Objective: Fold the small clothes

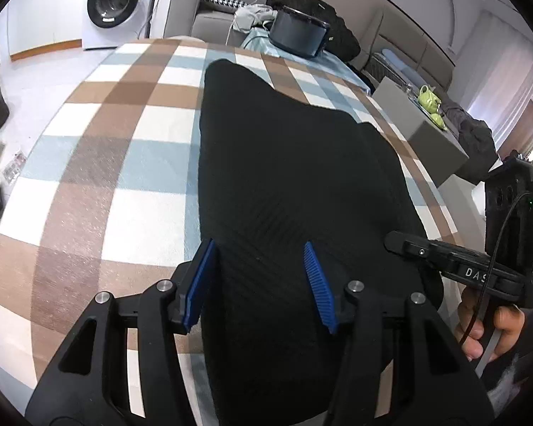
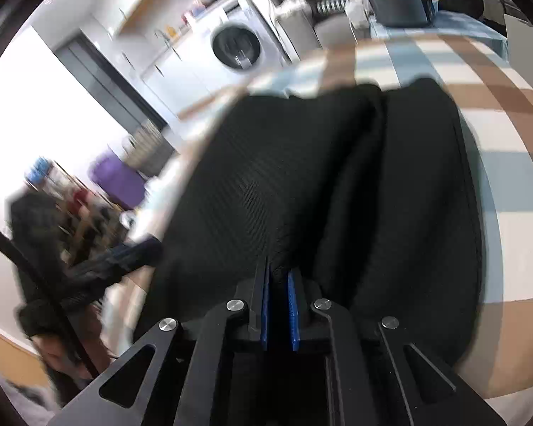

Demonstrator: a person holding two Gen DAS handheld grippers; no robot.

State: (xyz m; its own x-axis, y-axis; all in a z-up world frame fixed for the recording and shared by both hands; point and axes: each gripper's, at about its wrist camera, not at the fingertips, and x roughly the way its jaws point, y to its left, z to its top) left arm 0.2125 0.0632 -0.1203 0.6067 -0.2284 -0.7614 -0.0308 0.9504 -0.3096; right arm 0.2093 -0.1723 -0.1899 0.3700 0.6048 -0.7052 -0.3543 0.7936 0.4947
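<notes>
A black ribbed garment (image 1: 295,191) lies lengthwise on the checked cloth of the table (image 1: 99,163). My left gripper (image 1: 257,248) is open above the garment's near end, its blue pads (image 1: 204,277) apart and holding nothing. My right gripper (image 2: 278,273) is shut on a near edge of the black garment (image 2: 302,184) and lifts a fold of it, so the cloth drapes in a ridge. The right gripper also shows in the left wrist view (image 1: 444,259), at the garment's right edge, with a hand on its grip.
A dark tub (image 1: 298,32) stands at the table's far end. A grey box with green teapots (image 1: 430,97) sits off the right side. A washing machine (image 1: 113,3) and sofa lie beyond. The right wrist view is motion-blurred.
</notes>
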